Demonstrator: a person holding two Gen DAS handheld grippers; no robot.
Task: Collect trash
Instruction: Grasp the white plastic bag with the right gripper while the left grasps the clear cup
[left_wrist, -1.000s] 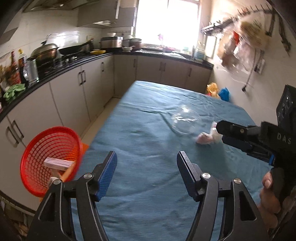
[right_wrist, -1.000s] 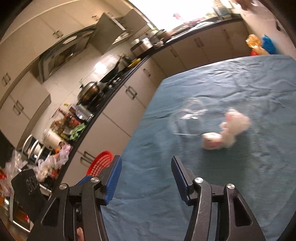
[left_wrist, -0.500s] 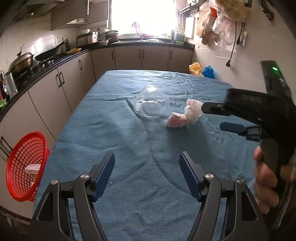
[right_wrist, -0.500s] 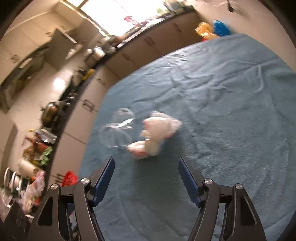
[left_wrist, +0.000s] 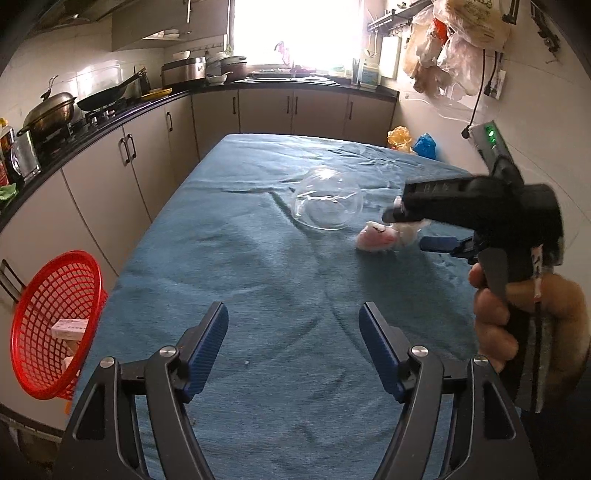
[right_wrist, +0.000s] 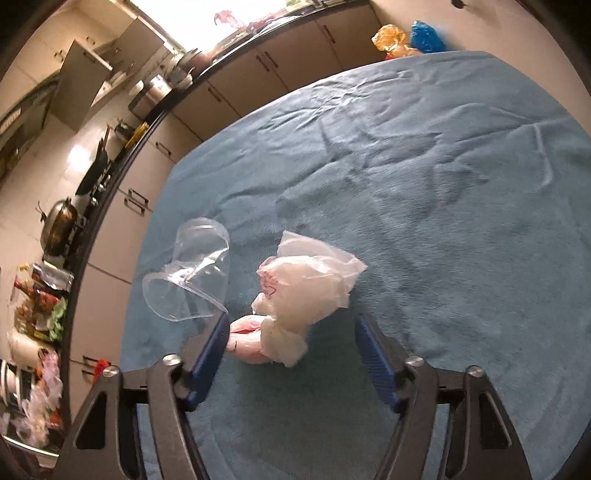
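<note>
Crumpled bag (right_wrist: 299, 295) between right gripper (right_wrist: 291, 354) open jaws, untouched.

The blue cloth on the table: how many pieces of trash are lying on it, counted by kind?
Clear plastic cup, lying on its side: 1
Crumpled white and pink plastic bag: 1
Total: 2 pieces on the blue cloth.
</note>
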